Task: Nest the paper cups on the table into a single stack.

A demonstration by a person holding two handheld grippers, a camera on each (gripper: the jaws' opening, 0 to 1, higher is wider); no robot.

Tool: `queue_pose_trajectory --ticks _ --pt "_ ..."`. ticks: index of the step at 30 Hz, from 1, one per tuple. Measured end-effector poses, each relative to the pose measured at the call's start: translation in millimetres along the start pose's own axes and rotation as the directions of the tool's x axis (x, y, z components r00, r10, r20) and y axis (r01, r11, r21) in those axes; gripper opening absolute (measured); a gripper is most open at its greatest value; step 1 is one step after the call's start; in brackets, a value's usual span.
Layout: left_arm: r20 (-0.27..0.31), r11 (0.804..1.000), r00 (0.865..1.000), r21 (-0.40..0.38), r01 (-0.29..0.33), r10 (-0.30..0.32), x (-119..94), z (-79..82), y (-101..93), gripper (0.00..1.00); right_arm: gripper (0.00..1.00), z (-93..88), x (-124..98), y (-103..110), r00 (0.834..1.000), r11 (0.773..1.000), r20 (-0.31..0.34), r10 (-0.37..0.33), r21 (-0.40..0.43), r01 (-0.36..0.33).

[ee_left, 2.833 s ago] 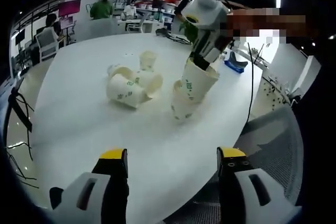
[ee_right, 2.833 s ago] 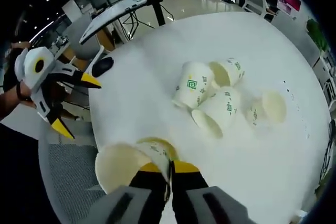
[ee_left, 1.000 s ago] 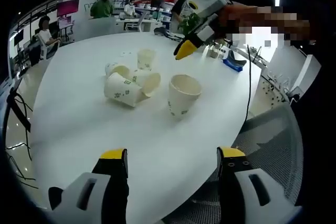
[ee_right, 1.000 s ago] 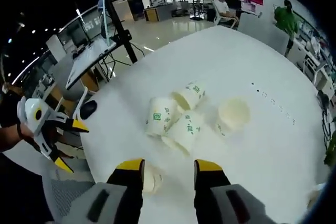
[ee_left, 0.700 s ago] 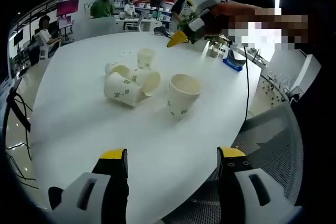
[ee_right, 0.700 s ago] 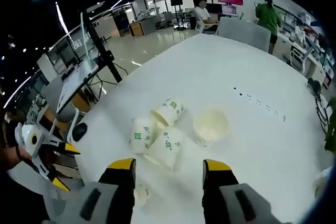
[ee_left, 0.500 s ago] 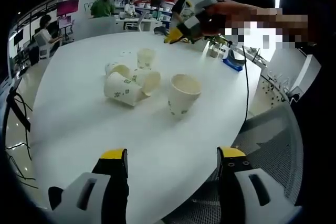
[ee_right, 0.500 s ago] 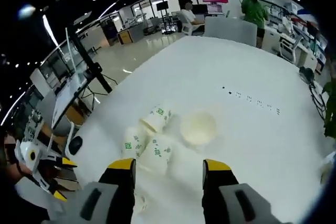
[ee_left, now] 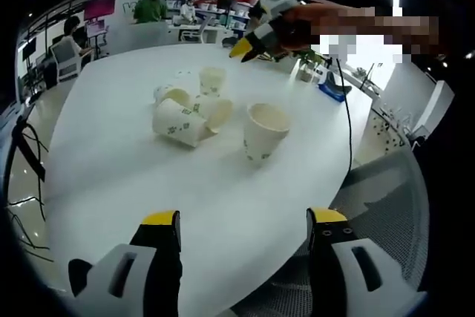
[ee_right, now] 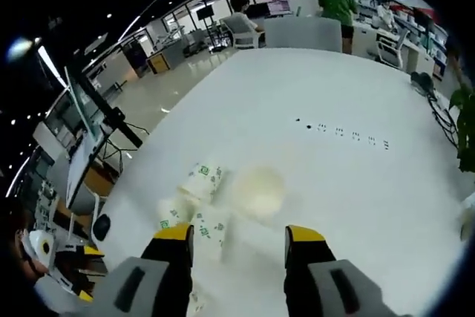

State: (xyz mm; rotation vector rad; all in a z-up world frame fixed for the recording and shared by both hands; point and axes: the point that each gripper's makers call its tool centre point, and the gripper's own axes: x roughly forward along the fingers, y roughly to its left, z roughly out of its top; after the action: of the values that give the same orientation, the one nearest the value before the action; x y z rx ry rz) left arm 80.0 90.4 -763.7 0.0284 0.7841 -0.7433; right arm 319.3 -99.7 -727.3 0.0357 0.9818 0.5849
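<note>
Since the earlier pictures, the right gripper (ee_right: 232,237) has let go of the stack (ee_left: 265,132) it was pressing together and has risen above the loose cups; in the left gripper view it (ee_left: 245,47) now hangs over the far part of the tabletop (ee_left: 126,183), beyond the cups. Its fingers (ee_right: 175,234) are spread with nothing between them. The left gripper (ee_left: 243,222) is low at the near edge of the tabletop, fingers (ee_left: 160,220) likewise spread and empty.

The stack stands upright, mouth up, ahead of the left fingers and slightly to their right, well apart from them. To its left is the cluster of lying cups (ee_left: 180,122), with one more upright cup (ee_left: 212,81) behind them.

From the right gripper view, the upright cup (ee_right: 256,191) sits just beyond the gap between the right fingers, mouth facing the camera, so its long axis runs roughly along the approach. The lying cups (ee_right: 197,209) are to the left of those fingers, their long axes flat on the tabletop.

The right gripper is much the nearer to the upright cup, and a straight descent onto its rim looks like the natural next pick.
</note>
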Motion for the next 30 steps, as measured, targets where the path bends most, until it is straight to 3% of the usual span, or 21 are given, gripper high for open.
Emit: queue_pose_trajectory --ticks 10,24,30 --pt "0.025 1.000 0.999 -0.019 -0.019 0.020 -3 3.9 2.3 0.68 0.46 11.3 21 -29 0.999 0.997 -0.018 -0.037 0.066 0.038" --pt "0.034 0.999 0.999 -0.038 -0.026 0.027 0 5.3 4.5 0.68 0.43 15.6 56 -38 0.995 0.993 -0.076 -0.058 0.098 0.065" --pt "0.032 0.999 0.999 -0.048 -0.026 0.027 0 2.5 5.5 0.68 0.42 8.1 62 -40 0.991 0.992 -0.112 -0.072 0.096 0.083"
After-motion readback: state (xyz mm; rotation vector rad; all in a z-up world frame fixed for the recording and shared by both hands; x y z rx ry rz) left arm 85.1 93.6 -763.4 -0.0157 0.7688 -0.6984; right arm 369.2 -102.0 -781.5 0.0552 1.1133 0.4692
